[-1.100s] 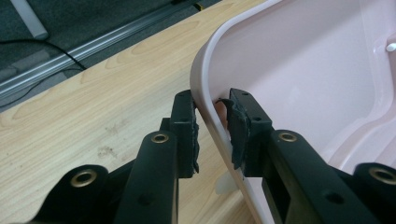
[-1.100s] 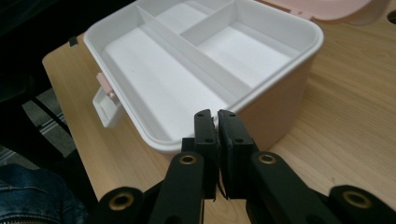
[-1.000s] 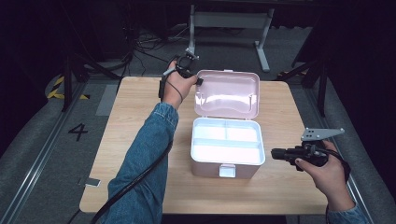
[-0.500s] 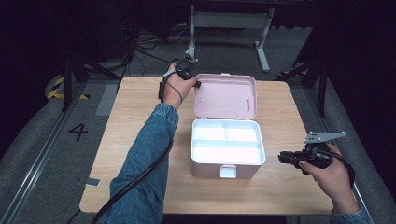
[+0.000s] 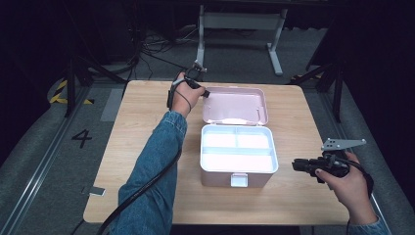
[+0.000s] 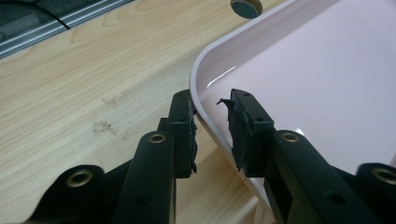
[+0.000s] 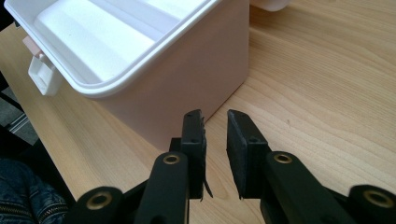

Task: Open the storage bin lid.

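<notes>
A pink box (image 5: 215,177) with a white divided tray inside stands open mid-table. Its lid (image 5: 235,105) lies tipped back behind it. My left gripper (image 5: 205,93) is at the lid's far-left corner. In the left gripper view, the left gripper (image 6: 212,121) is open, its jaws astride the lid's (image 6: 303,79) rim; one jaw touches the rim and the other stands off. My right gripper (image 5: 295,165) hovers to the right of the box's front. In the right gripper view, the right gripper (image 7: 215,123) is open on nothing, pointing at the box's (image 7: 187,88) corner.
The wooden table (image 5: 142,127) has bare room left and right of the box. A white latch (image 5: 239,180) hangs on the box's front wall. Cables and a metal stand sit on the dark floor beyond the far edge.
The lid has swung farther back and lies lower. My right gripper has drawn away to the right and slightly toward the front edge.
</notes>
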